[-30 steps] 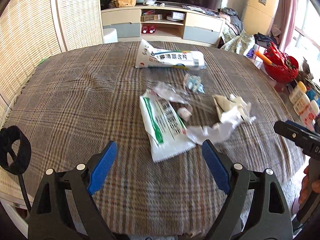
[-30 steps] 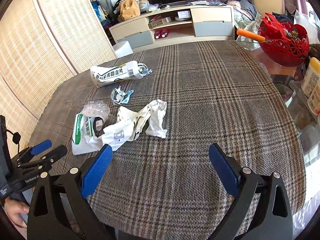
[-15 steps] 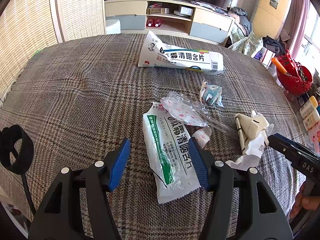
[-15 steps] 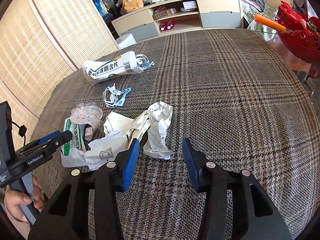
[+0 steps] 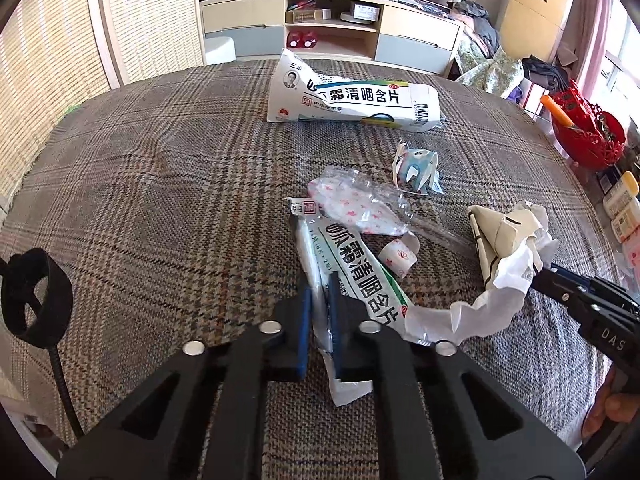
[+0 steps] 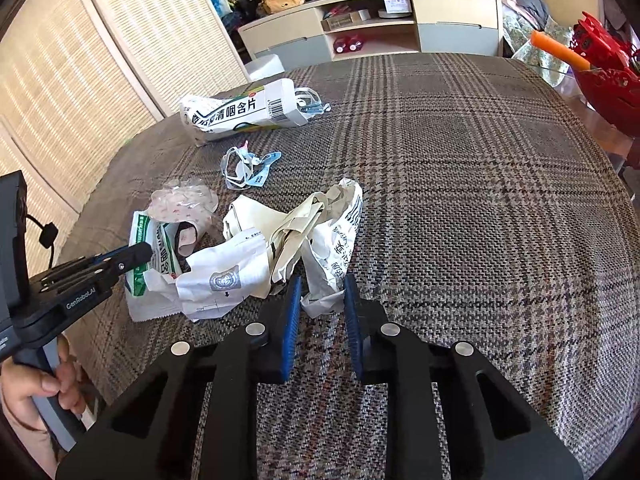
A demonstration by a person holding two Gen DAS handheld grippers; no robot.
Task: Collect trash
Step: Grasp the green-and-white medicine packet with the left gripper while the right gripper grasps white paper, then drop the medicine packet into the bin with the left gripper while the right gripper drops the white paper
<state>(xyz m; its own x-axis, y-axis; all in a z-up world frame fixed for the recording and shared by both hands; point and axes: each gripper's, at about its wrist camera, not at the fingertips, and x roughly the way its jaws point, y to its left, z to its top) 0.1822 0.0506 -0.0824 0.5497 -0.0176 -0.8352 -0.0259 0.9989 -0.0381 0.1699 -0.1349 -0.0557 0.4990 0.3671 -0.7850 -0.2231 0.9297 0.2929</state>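
Trash lies on a plaid-covered table (image 5: pixel 160 184). My left gripper (image 5: pixel 319 300) is shut on the left edge of a flat green-and-white lozenge packet (image 5: pixel 360 268), also seen in the right wrist view (image 6: pixel 154 264). My right gripper (image 6: pixel 320 292) has narrow jaws around the near end of a crumpled white paper wad (image 6: pixel 328 240); whether they grip it is unclear. That wad shows at the right of the left wrist view (image 5: pixel 508 248). A white lozenge box (image 5: pixel 352 100) lies farther back. A clear wrapper with pink stars (image 5: pixel 360 204), a small blue-white scrap (image 5: pixel 416 164) and a paper curl (image 5: pixel 398 258) lie between.
A red basket (image 5: pixel 584 136) with an orange stick stands past the table's right edge, with bottles (image 5: pixel 620 208) near it. A low TV cabinet (image 5: pixel 332 28) stands behind the table. Woven screens (image 5: pixel 52 48) line the left side.
Both grippers moved forward and down onto the trash. The left jaws closed on the green-and-white packet. The right jaws narrowed around the end of the paper wad.
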